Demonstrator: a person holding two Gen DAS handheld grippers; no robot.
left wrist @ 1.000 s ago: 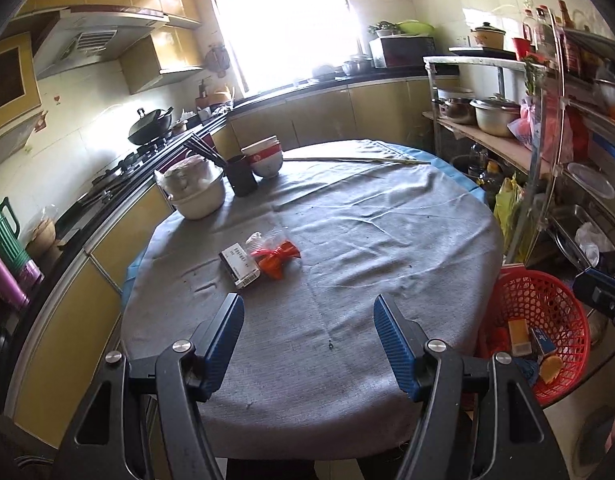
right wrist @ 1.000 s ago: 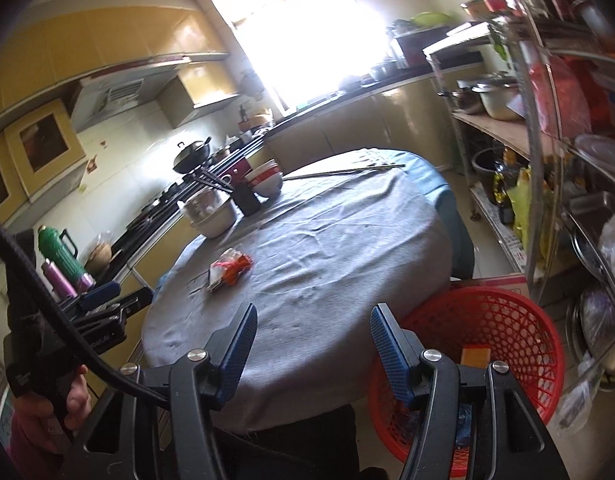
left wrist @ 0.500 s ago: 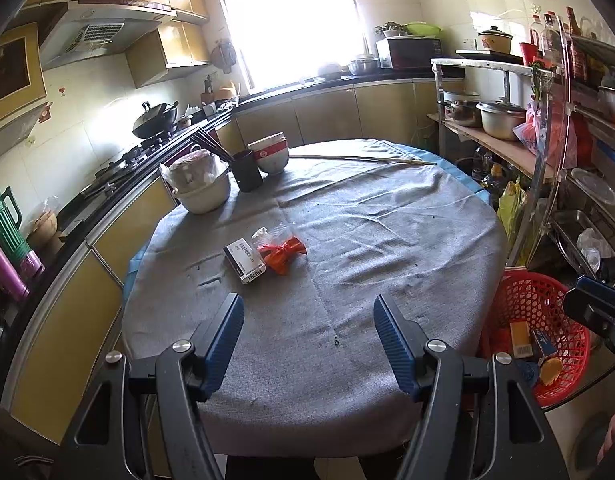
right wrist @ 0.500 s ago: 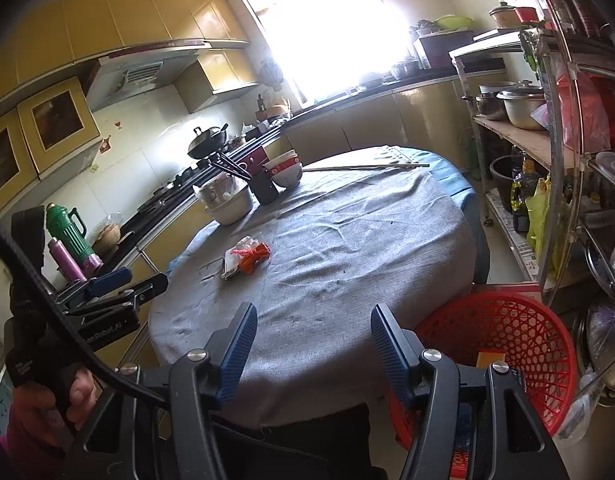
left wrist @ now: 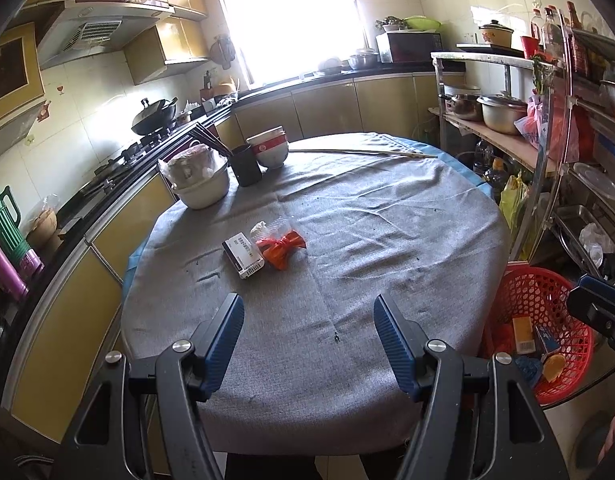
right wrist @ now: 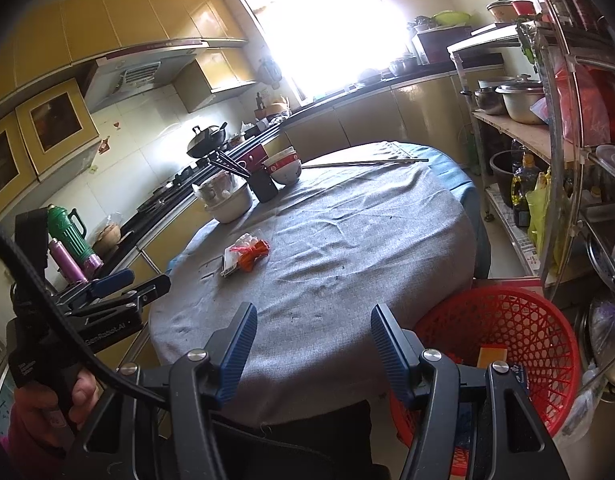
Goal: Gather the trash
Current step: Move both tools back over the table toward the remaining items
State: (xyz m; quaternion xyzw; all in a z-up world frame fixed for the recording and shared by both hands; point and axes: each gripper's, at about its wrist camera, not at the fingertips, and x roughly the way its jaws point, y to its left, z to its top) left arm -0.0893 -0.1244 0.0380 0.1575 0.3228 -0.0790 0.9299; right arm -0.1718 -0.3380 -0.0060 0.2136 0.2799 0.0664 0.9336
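Both tongs, left (left wrist: 309,336) and right (right wrist: 313,344), spread and empty, poised short of small box (left wrist: 243,255) and orange wrapper (left wrist: 281,249) at eleven o'clock on surface (left wrist: 387,248), presumably lining up a pickup for red basket (right wrist: 507,320).

worktop (left wrist: 347,272): round, draped in grey cloth over a blue underlayer. near its middle: small white box (left wrist: 243,255) touching a crumpled red-and-clear wrapper (left wrist: 281,245). far left edge: white basin (left wrist: 201,188) holding bagged items, black cup (left wrist: 246,166) of chopsticks, stacked red-banded bowls (left wrist: 270,148). far edge: long thin stick (left wrist: 363,153).
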